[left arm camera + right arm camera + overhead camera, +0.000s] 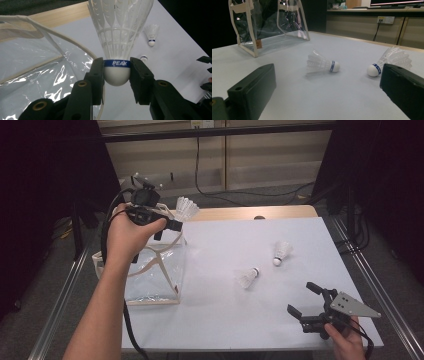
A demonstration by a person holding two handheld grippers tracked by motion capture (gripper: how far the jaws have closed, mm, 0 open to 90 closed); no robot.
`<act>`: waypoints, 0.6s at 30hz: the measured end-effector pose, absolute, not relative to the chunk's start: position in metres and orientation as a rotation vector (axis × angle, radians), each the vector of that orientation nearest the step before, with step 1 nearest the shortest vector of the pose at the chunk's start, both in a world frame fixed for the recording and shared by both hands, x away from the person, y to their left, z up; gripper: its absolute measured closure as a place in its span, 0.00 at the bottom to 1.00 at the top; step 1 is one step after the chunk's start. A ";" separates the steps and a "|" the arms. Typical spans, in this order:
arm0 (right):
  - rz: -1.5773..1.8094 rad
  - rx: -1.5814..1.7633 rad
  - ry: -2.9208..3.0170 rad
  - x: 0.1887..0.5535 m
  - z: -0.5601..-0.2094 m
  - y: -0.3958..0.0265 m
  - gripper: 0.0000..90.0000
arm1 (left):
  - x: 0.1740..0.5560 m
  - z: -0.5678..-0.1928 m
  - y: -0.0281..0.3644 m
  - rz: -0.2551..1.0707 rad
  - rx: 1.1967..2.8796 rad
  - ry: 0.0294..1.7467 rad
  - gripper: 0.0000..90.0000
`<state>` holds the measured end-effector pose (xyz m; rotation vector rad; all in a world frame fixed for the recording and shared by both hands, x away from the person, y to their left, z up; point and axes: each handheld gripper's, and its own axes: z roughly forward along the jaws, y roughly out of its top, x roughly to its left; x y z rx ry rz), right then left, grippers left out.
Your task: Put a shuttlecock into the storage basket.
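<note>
Carrying a shuttlecock [117, 47], your left gripper [117, 75] pinches its cork above the clear bag [155, 270]. Next, lower it into the bag's mouth and release. Your right gripper [306, 299] rests spread and empty.

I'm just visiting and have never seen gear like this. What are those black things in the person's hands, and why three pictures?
They are hand-held claws with two jaws each, worked by a person, not a robot. One picture comes from a camera above the table; the other two come from small cameras riding on each claw. The left claw is clamped on the white base of a shuttlecock, raised above a clear plastic bag. The right claw rests open near the table's front edge, holding nothing. Two more shuttlecocks, one nearer and one farther, lie on their sides on the white tabletop.
</note>
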<state>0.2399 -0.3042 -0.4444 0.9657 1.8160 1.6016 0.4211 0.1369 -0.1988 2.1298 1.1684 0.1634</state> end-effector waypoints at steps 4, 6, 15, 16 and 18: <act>1.602 0.966 1.818 0.240 -0.444 -0.304 0.00 | 0.421 -0.199 0.139 0.171 2.131 1.171 0.73; 1.602 0.966 1.817 0.240 -0.444 -0.304 0.00 | 0.421 -0.199 0.140 0.174 2.127 1.178 0.73; 1.601 0.966 1.817 0.240 -0.444 -0.304 0.00 | 0.423 -0.199 0.145 0.185 2.122 1.188 0.73; 1.602 0.965 1.817 0.240 -0.444 -0.304 0.00 | 0.423 -0.199 0.146 0.181 2.121 1.191 0.73; 1.602 0.966 1.815 0.240 -0.444 -0.304 0.00 | 0.423 -0.199 0.147 0.185 2.119 1.197 0.73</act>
